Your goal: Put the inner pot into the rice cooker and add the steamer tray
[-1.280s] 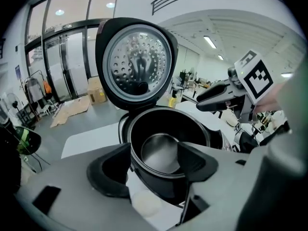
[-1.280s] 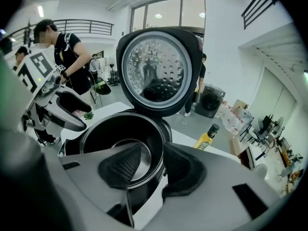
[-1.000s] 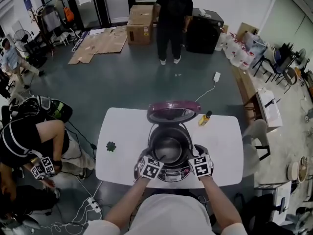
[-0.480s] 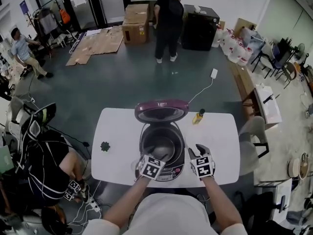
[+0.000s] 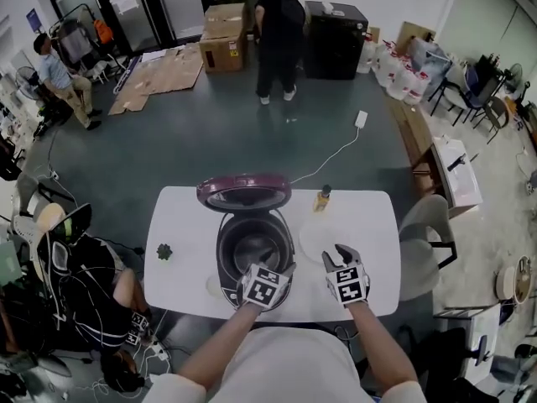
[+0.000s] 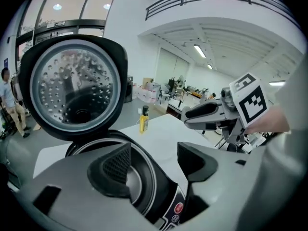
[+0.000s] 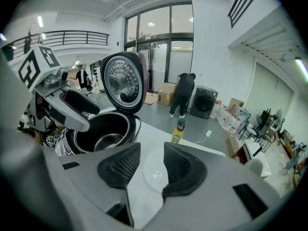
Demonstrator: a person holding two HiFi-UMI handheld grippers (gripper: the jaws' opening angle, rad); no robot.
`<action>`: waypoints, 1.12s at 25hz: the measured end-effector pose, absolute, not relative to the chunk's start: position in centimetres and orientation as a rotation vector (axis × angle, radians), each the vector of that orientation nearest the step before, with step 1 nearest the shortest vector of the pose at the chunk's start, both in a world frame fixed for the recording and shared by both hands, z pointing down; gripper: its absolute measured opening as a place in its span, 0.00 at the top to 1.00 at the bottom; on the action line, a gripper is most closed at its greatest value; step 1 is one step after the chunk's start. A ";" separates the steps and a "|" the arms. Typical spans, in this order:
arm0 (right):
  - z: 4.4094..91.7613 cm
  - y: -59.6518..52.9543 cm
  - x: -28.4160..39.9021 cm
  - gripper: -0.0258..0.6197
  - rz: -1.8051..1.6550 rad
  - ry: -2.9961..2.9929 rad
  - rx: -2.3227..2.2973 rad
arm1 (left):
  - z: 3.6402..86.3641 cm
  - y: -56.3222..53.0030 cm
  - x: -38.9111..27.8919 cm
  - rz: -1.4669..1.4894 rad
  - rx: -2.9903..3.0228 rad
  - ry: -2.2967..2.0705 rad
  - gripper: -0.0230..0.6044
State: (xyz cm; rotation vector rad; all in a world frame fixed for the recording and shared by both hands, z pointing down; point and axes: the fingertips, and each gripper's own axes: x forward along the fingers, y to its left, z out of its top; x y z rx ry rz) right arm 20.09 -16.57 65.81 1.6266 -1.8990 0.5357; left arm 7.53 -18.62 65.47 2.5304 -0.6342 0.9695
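Note:
The rice cooker [image 5: 252,246] stands on the white table [image 5: 377,217] with its purple lid [image 5: 243,193] up, and the metal inner pot [image 5: 254,252] sits inside it. A white round steamer tray [image 5: 321,238] lies flat on the table just right of the cooker. My left gripper [image 5: 277,269] is open over the cooker's front right rim [image 6: 144,177], holding nothing. Open and empty, my right gripper [image 5: 339,254] hovers at the tray's near edge. In the right gripper view the steamer tray [image 7: 153,173] shows through the gap of my right gripper [image 7: 147,170].
A yellow bottle [image 5: 322,198] stands behind the tray. A small green object [image 5: 164,251] lies at the table's left. A person [image 5: 75,284] crouches by the table's left edge among cables. A chair [image 5: 424,225] stands at the right. Another person [image 5: 277,32] stands far off.
Both grippers have drawn off the cooker's front and shifted right: the left now sits at its front right rim, the right over the table by the tray. The pot stays inside.

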 end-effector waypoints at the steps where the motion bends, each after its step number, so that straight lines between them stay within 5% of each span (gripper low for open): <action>1: 65.8 -16.5 20.8 0.70 0.536 -1.901 1.625 | 65.3 -18.4 8.4 0.971 2.533 -0.629 0.46; 28: 74.1 -15.3 34.3 0.70 0.678 -1.886 1.537 | 73.1 -16.6 23.1 0.916 2.285 -0.730 0.47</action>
